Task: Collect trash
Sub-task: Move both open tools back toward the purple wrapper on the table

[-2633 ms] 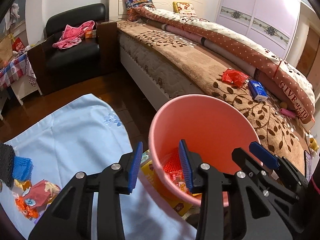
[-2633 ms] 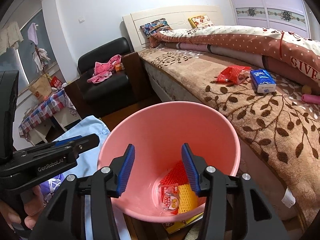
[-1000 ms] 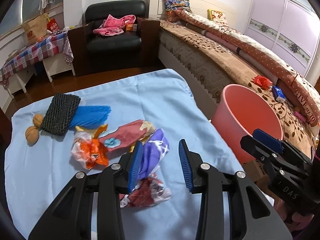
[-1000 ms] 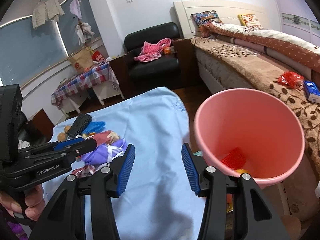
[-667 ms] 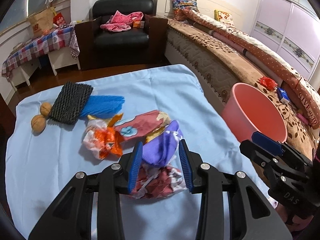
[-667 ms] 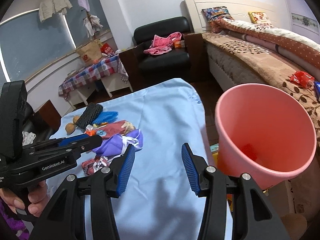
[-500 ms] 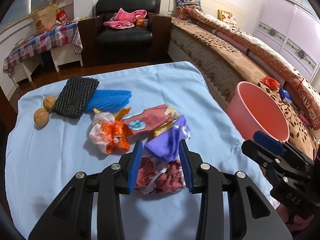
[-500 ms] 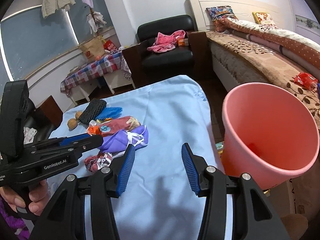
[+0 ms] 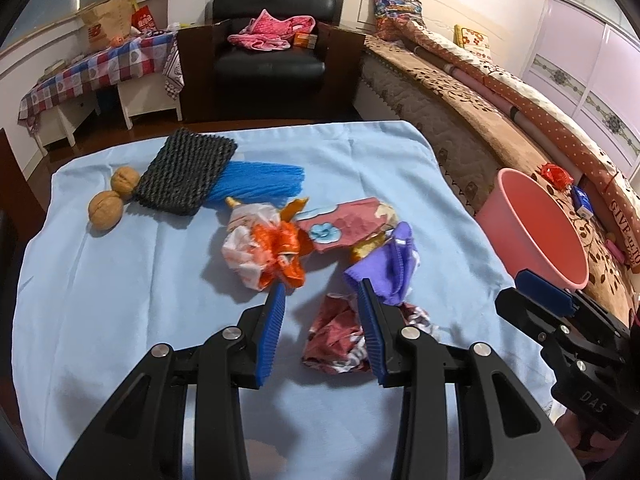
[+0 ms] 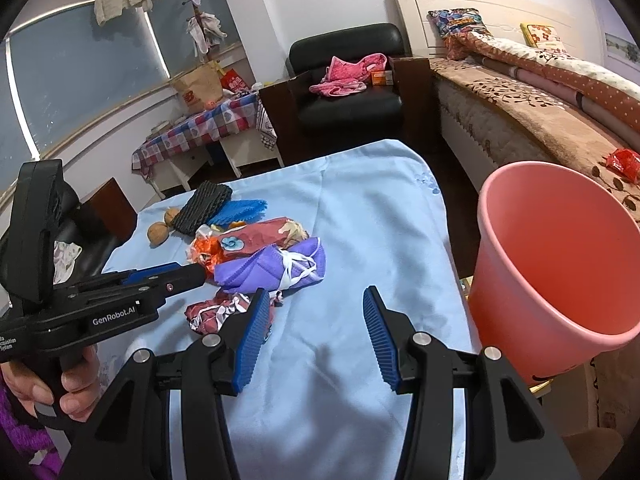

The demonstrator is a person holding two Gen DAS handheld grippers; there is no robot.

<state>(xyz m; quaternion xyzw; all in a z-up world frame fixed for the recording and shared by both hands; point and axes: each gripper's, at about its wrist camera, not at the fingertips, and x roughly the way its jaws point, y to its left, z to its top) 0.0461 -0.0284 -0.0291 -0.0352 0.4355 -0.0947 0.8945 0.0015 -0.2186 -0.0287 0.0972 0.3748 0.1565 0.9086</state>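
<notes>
Far left on the table (image 9: 120,320), two walnuts (image 9: 106,212) are sitting touching each other, just beside a black woven pad (image 9: 186,172). The pad is overlapping the left end of a blue foam net (image 9: 260,184).

Near the table's middle, a crumpled white-and-orange wrapper (image 9: 264,252) is lying just left of a red flowered wrapper (image 9: 344,228); the two are touching. You are holding the left gripper (image 9: 322,312) low over the table with its fingers (image 9: 272,328) spread open and gripping nothing. The left fingertip is sitting just near the orange wrapper. The right finger is overlapping the near edge of a purple mask (image 9: 388,268) and the left part of a crumpled dark-red wrapper (image 9: 340,340); contact is unclear from either view. From the right wrist view, the mask (image 10: 276,268) is lying on the table just right of the left gripper's tip (image 10: 192,276), with the dark-red wrapper (image 10: 216,310) just nearer.

You are holding the right gripper (image 10: 316,320) over bare blue cloth, fingers (image 10: 252,336) wide open and gripping nothing, apart from the trash pile.

Right of the table, the pink bin (image 10: 560,280) is standing beside the table's edge, between table and bed (image 10: 540,120). A red packet (image 10: 622,162) is lying on the bed beyond the bin.
</notes>
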